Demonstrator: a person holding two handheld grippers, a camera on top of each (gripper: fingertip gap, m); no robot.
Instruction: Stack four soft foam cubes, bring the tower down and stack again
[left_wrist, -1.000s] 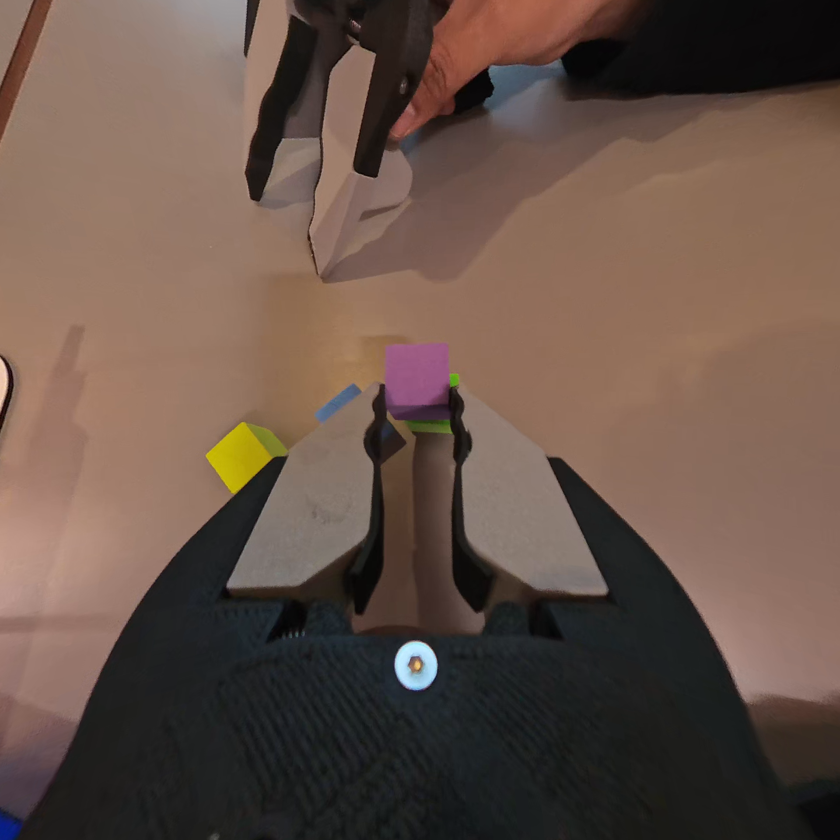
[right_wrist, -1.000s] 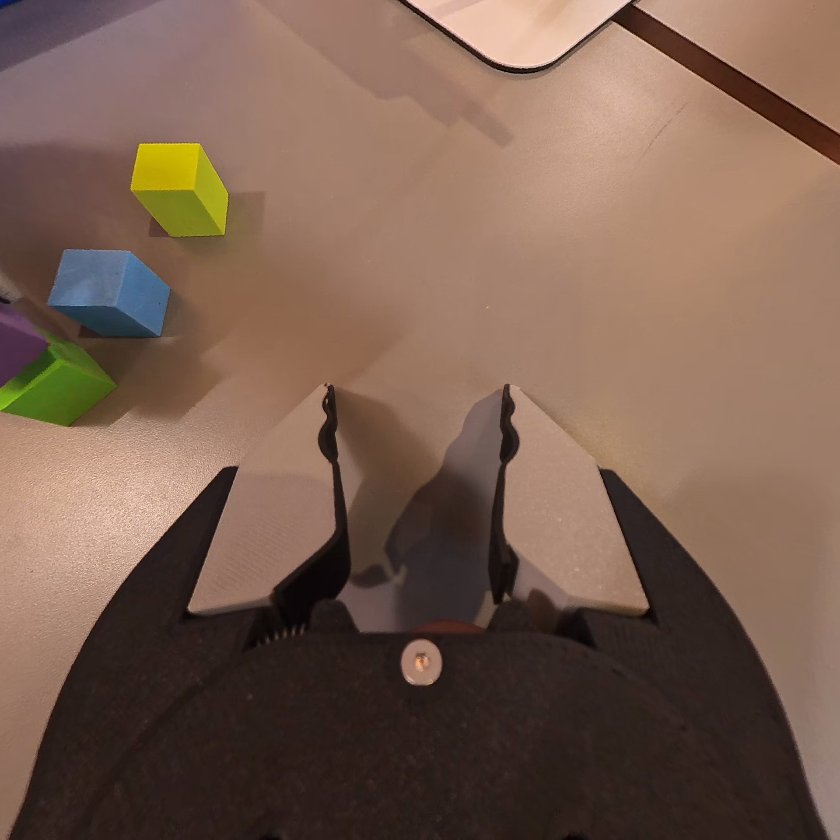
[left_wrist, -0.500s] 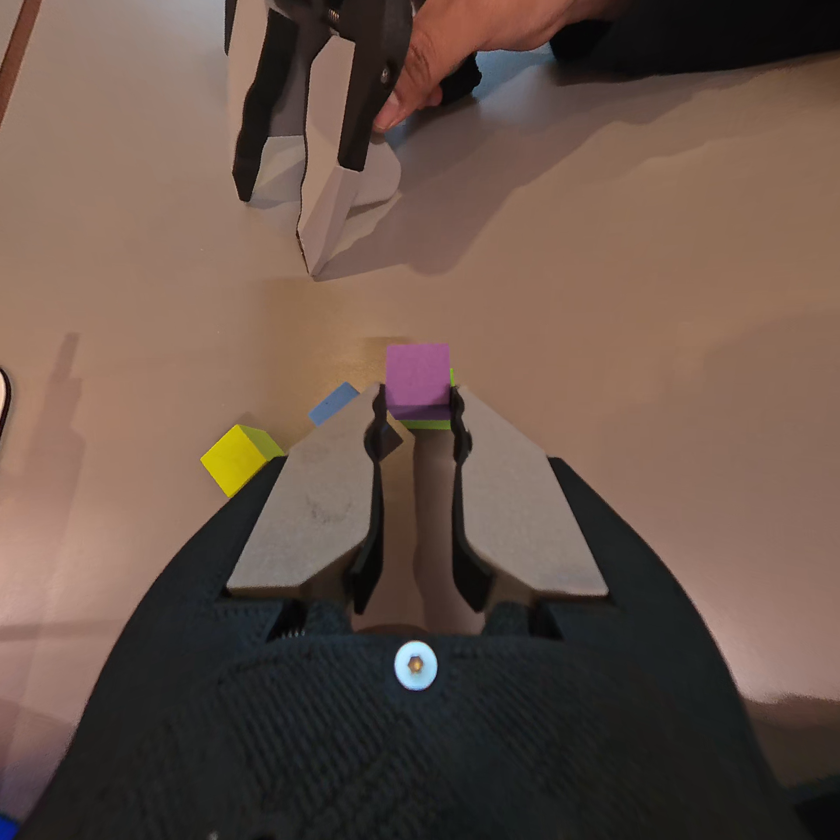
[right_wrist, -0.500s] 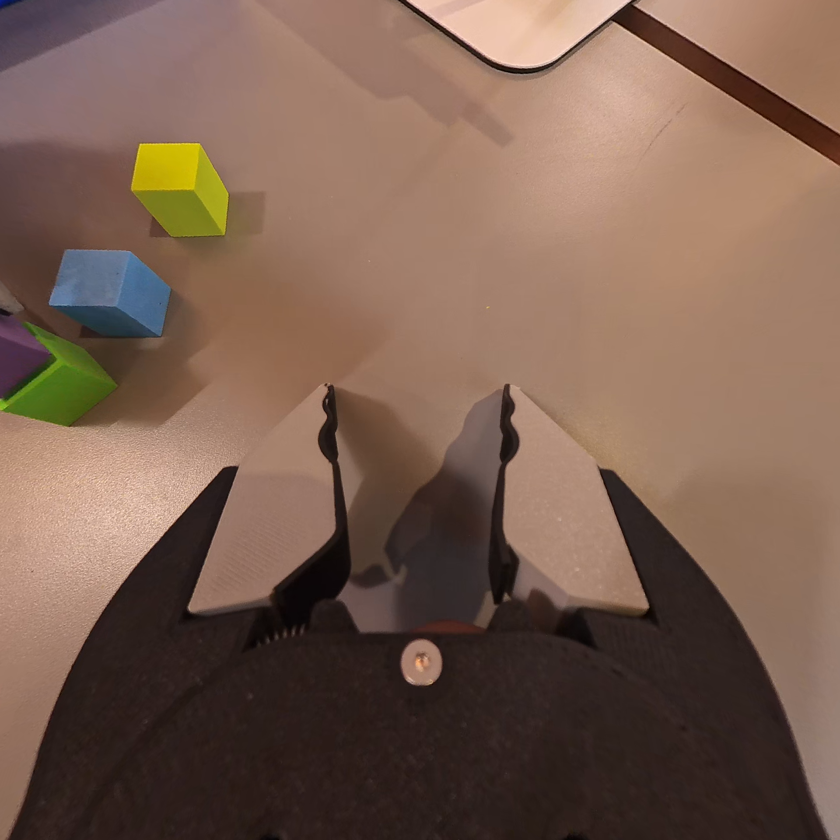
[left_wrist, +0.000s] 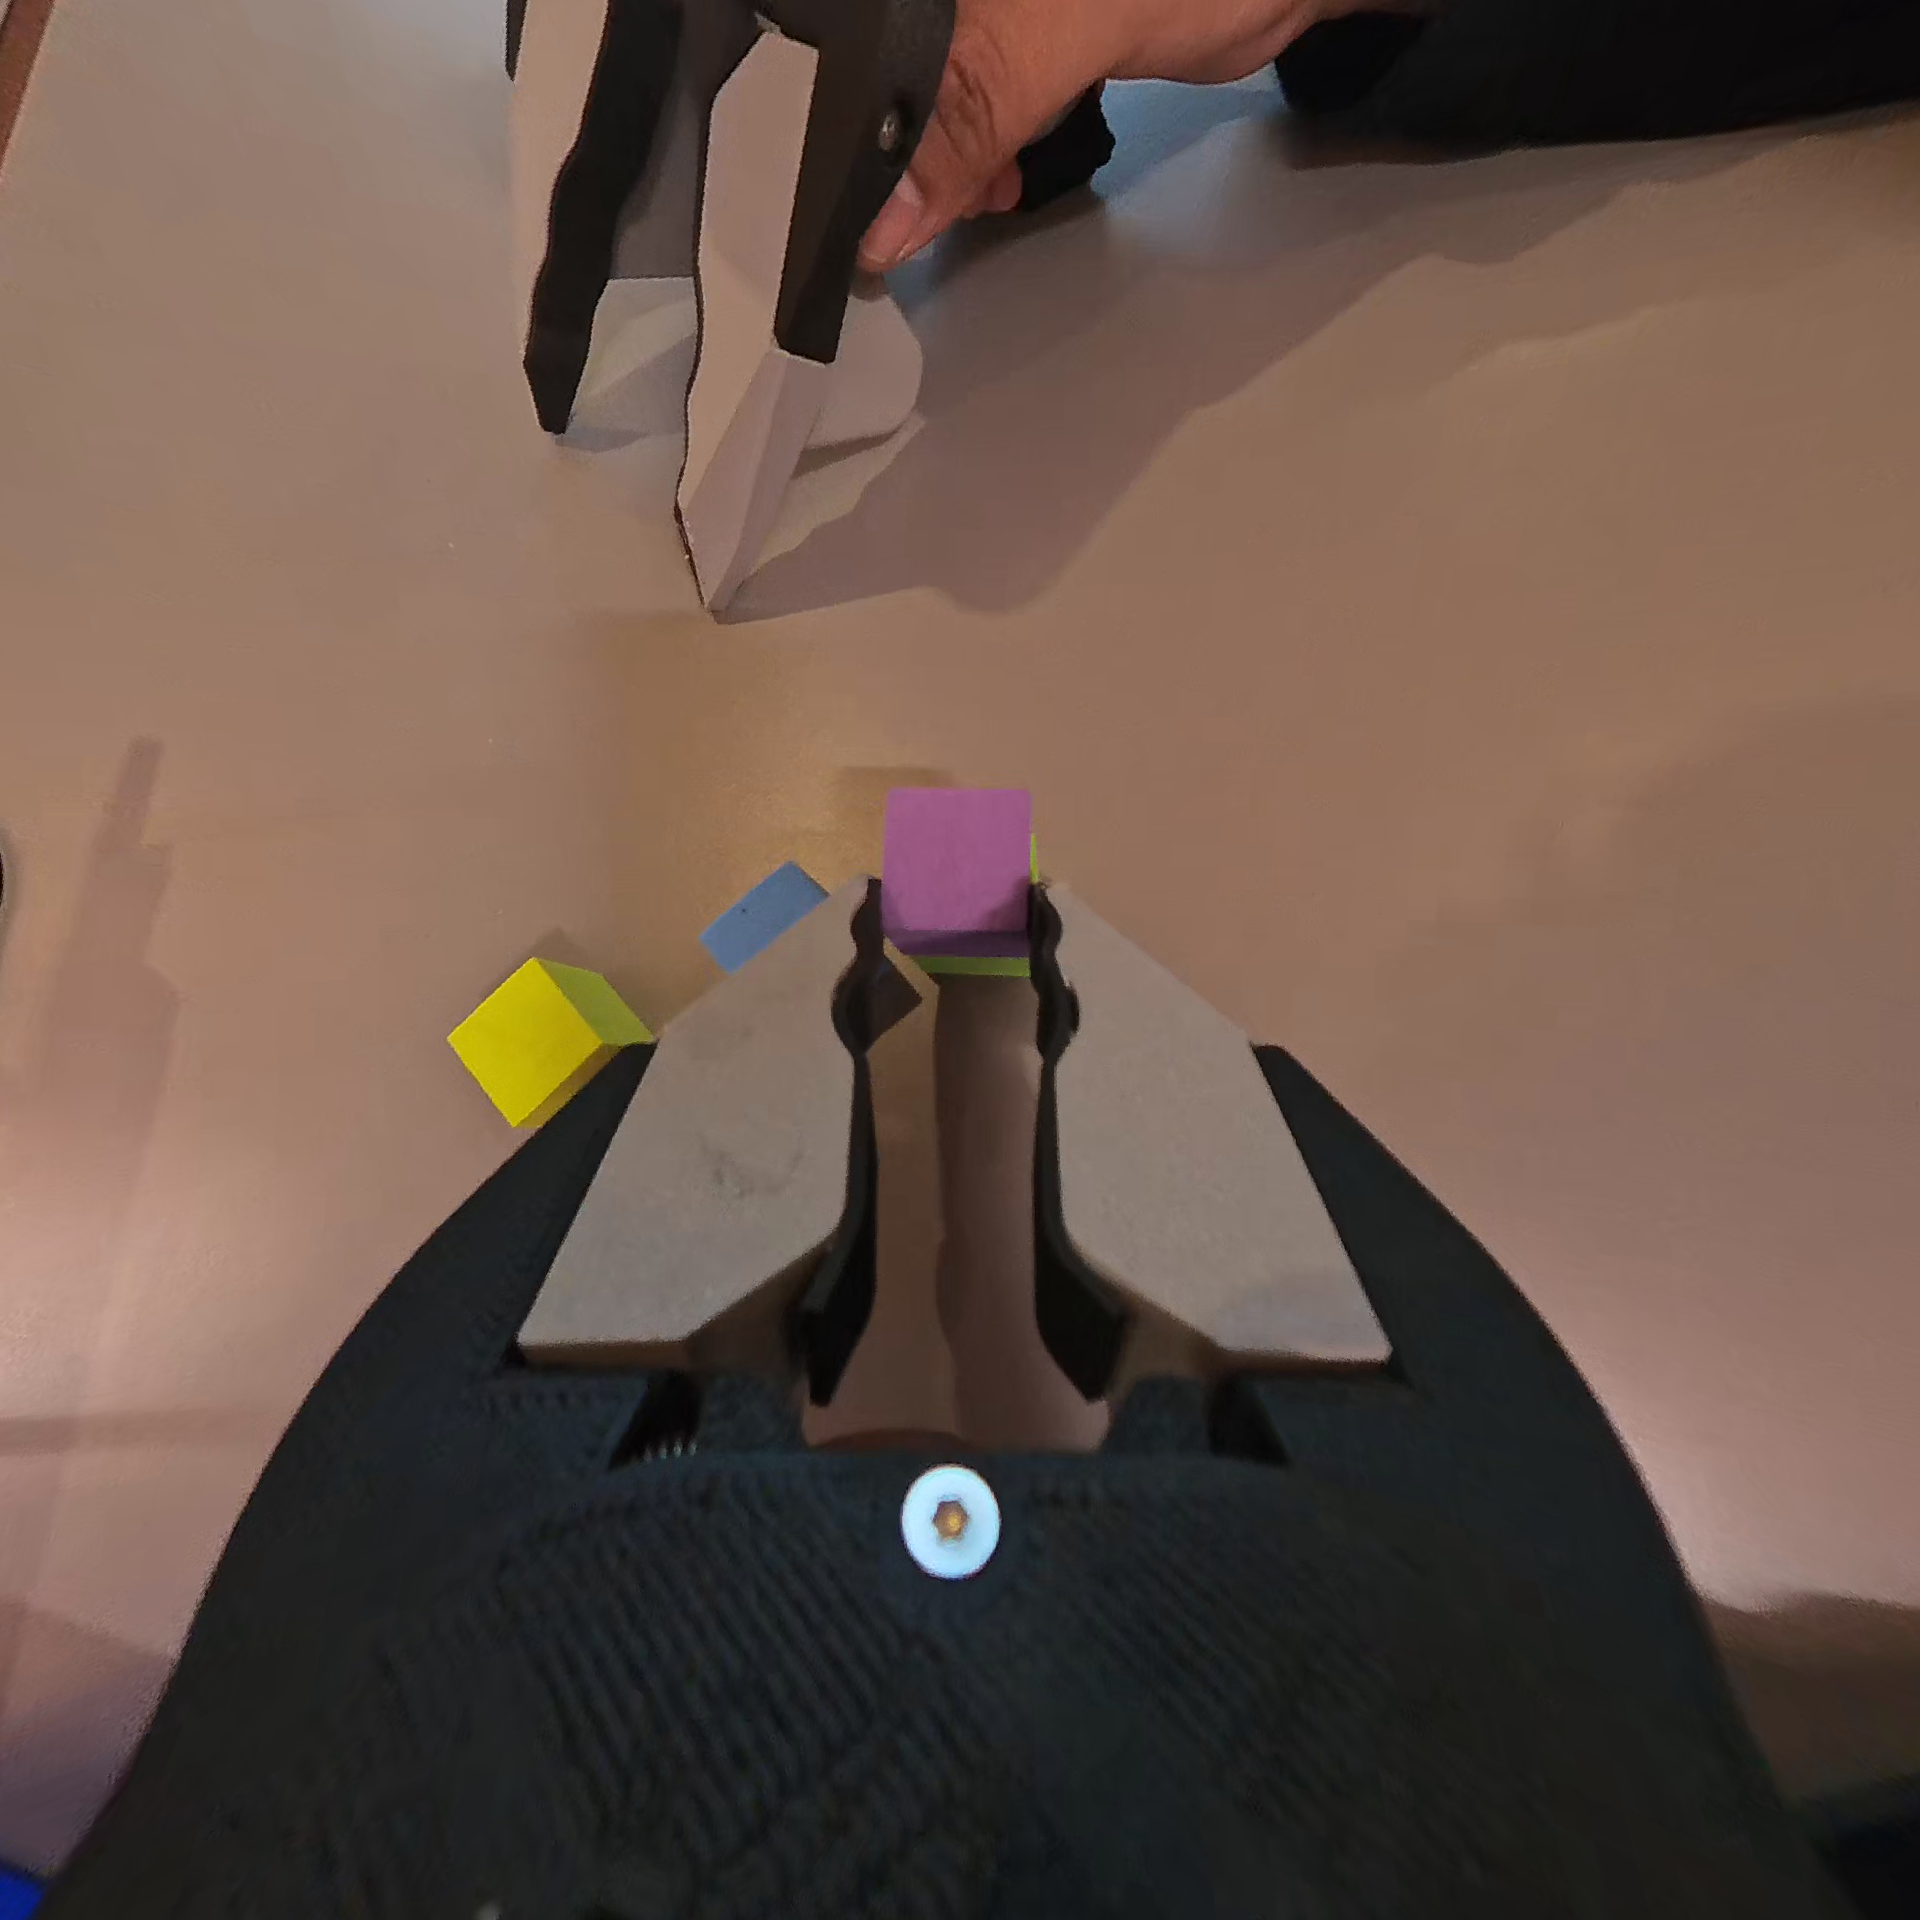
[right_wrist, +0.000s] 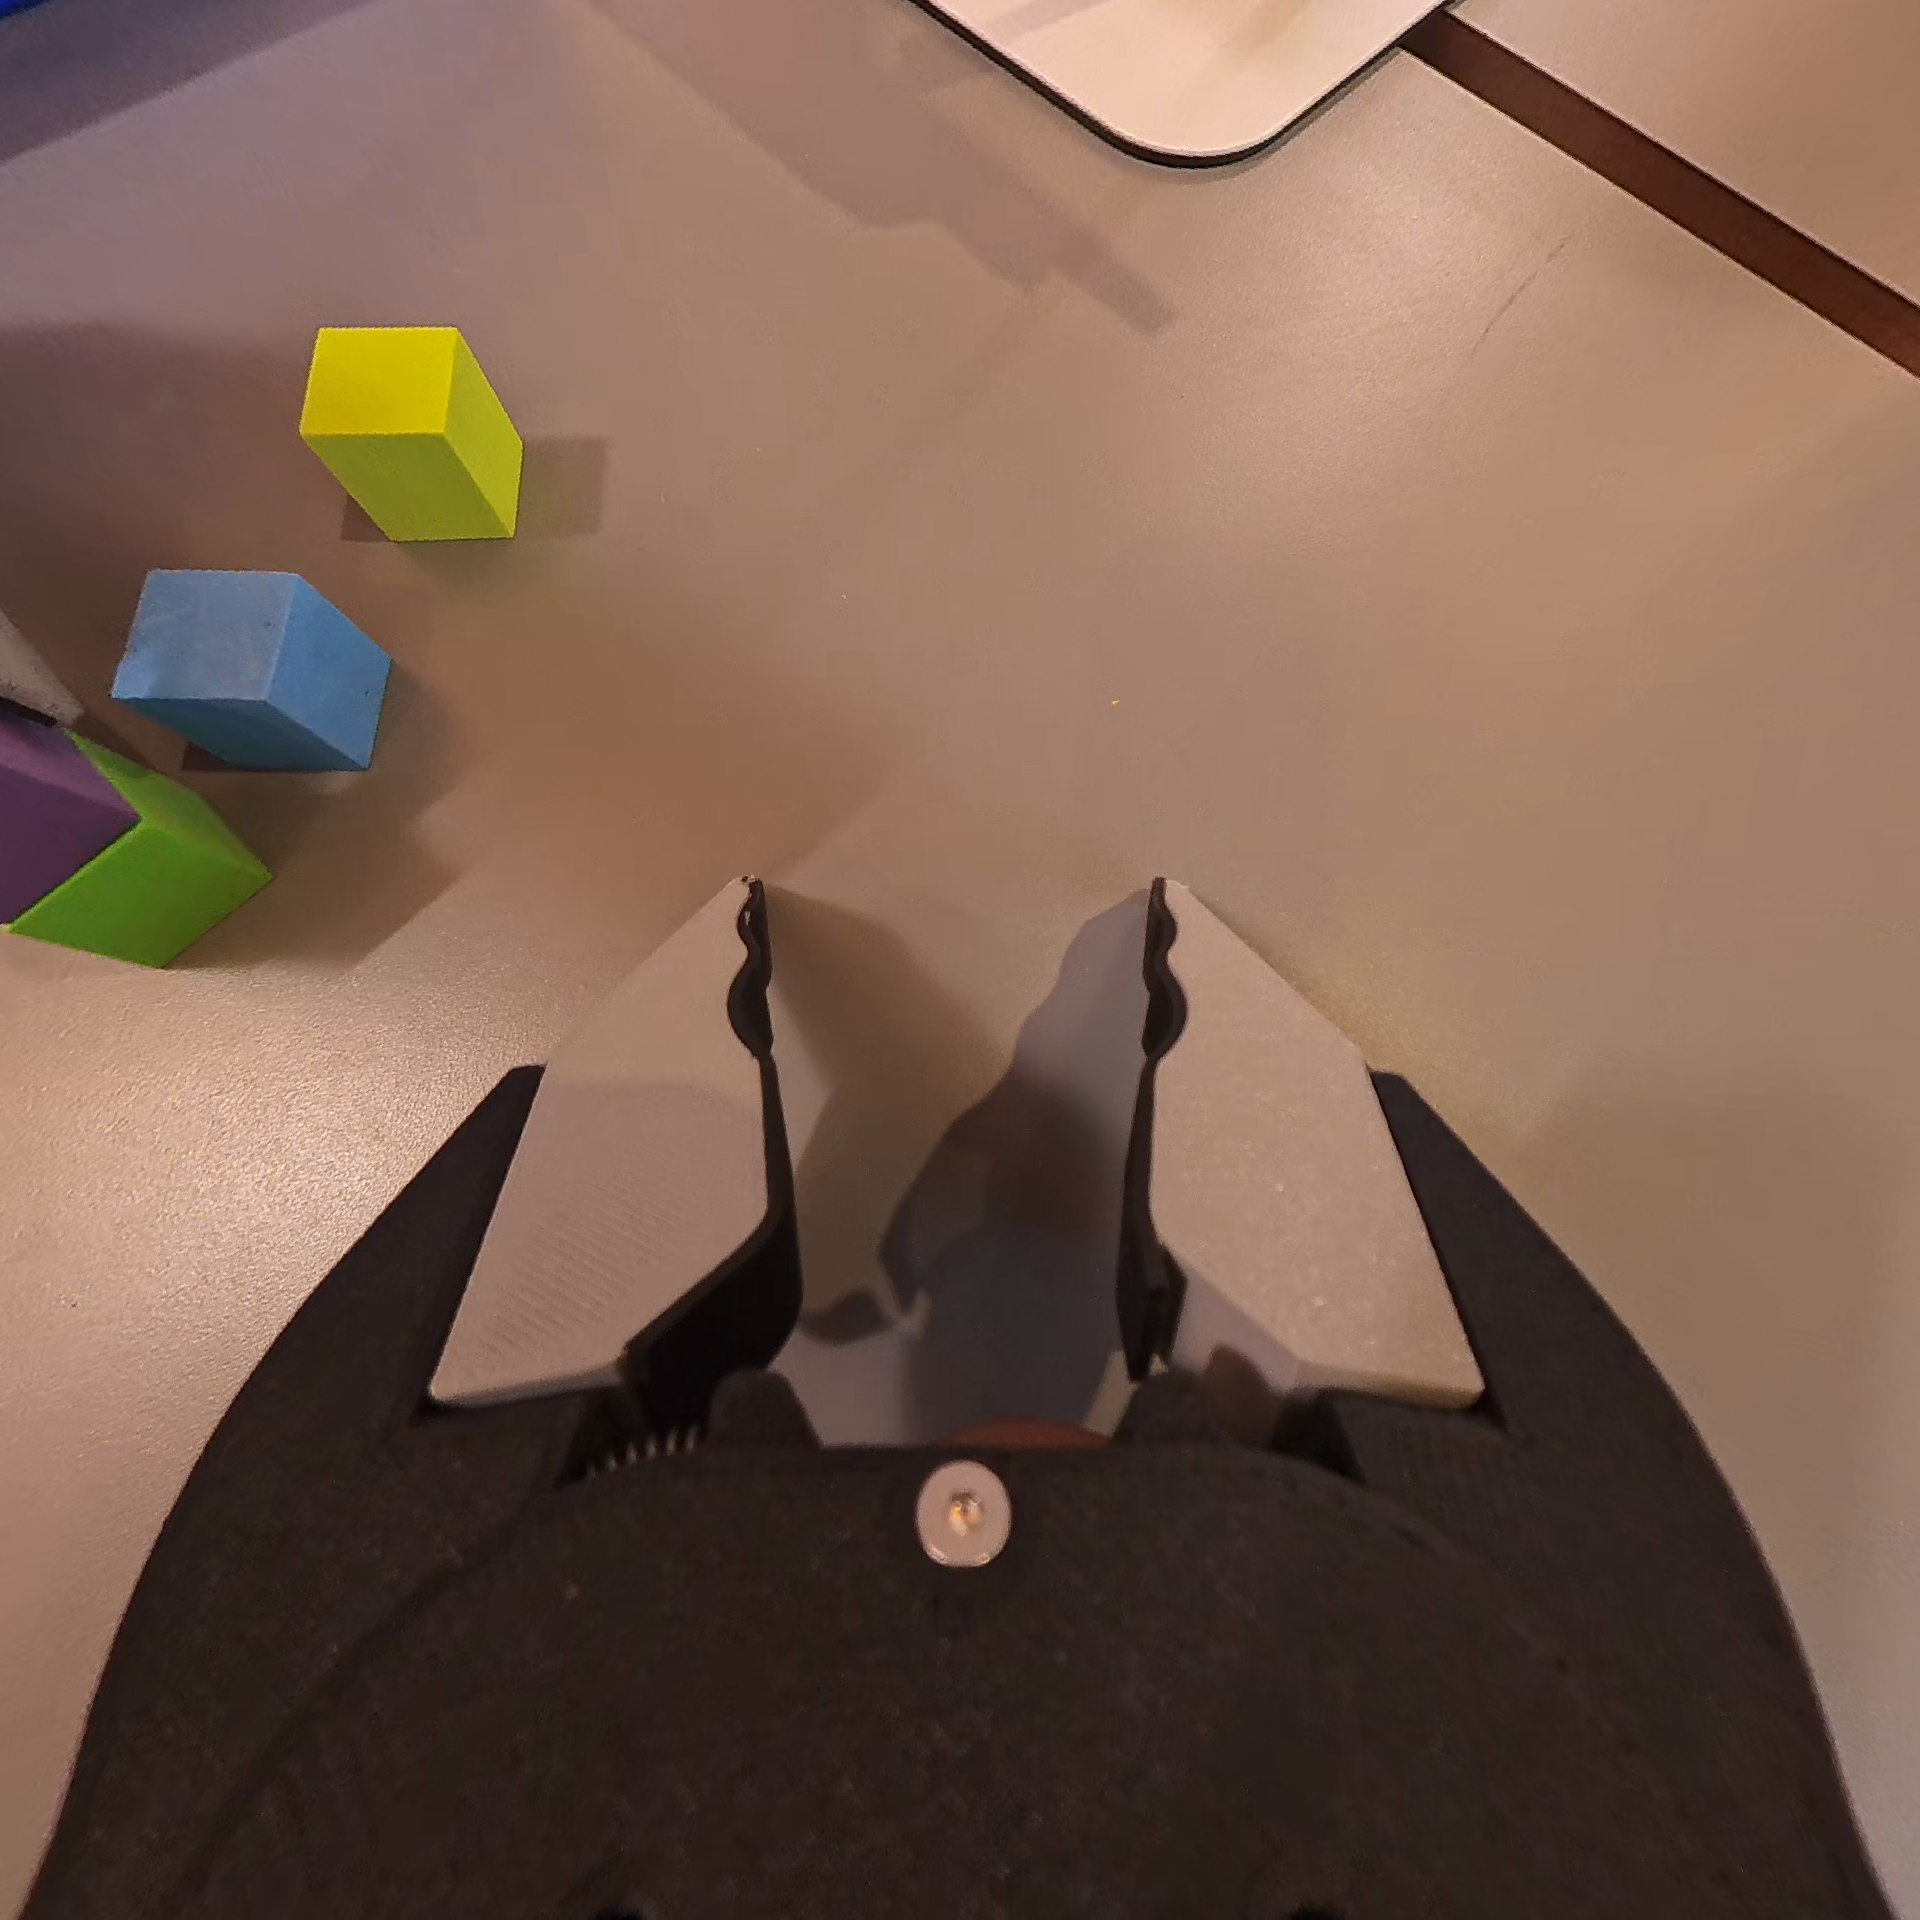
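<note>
1 purple cube (left_wrist: 954, 860), level, clamped by left gripper (left_wrist: 954, 914) atop green cube (right_wrist: 156, 868).

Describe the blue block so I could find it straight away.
On the tan table, look to the cluster of foam cubes. The blue cube sits alone between the yellow cube and the purple cube stacked on the green cube. It alone is blue, touching no other cube.

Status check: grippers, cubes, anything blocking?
Left gripper shut on purple cube, sitting on green cube. Right gripper open, empty. Blue cube, yellow cube loose; nothing blocking.
</note>
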